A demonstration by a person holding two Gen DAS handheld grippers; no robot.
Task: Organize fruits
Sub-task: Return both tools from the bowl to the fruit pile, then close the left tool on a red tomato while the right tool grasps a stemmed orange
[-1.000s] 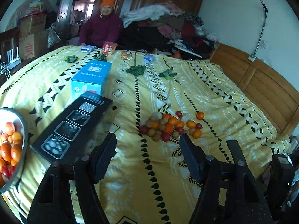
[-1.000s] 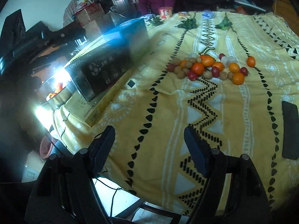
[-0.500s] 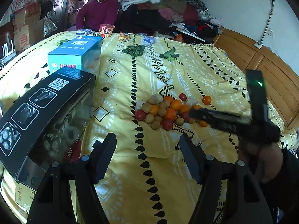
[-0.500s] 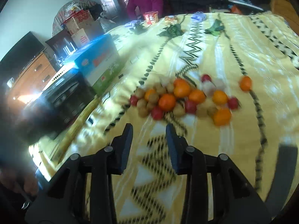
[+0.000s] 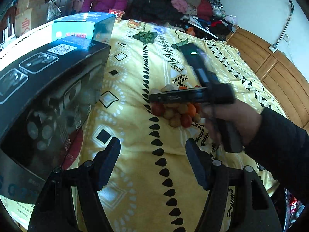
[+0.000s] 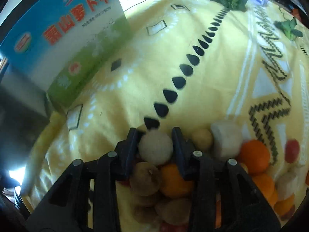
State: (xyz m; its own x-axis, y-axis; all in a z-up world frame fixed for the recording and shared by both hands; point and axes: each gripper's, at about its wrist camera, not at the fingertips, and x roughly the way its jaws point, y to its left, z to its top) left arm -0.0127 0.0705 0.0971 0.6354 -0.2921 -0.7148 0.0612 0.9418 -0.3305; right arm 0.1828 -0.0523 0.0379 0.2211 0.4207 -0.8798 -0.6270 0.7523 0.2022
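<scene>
While a yellow patterned bedspread bears boxes, the right gripper has just been closing and pinches a pale round fruit, and the left gripper stands spread, empty.

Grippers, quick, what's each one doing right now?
Left gripper: open, nothing between its fingers.
Right gripper: just been closing, fingers shut on a pale round fruit at the pile's edge.

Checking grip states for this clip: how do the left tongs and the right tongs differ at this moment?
The left tongs stand open over bare yellow blanket with nothing between them; the right tongs have just been closing and now sit narrow around a pale round fruit. The left tongs are short of the fruit pile; the right tongs are down in it. Both are black and angled downward.
</scene>
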